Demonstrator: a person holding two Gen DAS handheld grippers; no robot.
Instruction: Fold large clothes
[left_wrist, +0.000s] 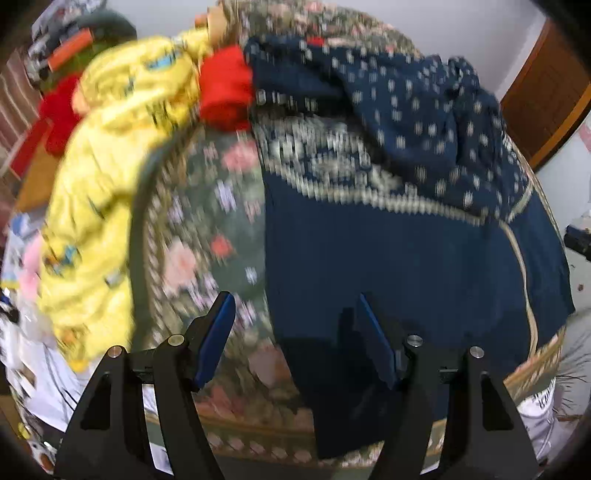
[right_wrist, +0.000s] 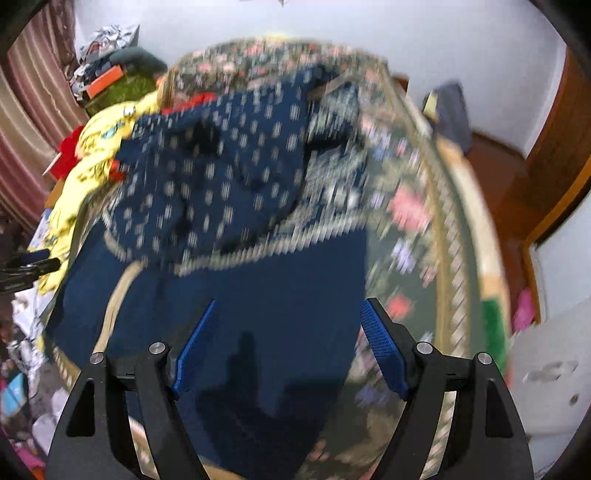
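Note:
A large navy knitted sweater (left_wrist: 388, 251) with white dots, a patterned white band and red cuffs lies on a floral bedspread (left_wrist: 207, 229). Its plain lower part lies flat; the dotted upper part and sleeves are bunched on top at the far end. It also shows in the right wrist view (right_wrist: 258, 288). My left gripper (left_wrist: 295, 306) is open and empty, above the sweater's left edge. My right gripper (right_wrist: 288, 314) is open and empty, above the sweater's right edge. Both views are motion-blurred.
A yellow printed garment (left_wrist: 103, 177) lies left of the sweater on the bed. Red cloth (left_wrist: 59, 114) and cluttered items lie beyond it. The bed's edge (right_wrist: 476, 236) runs on the right, with a wooden door (right_wrist: 554, 155) and a white stool (right_wrist: 554, 376) beyond.

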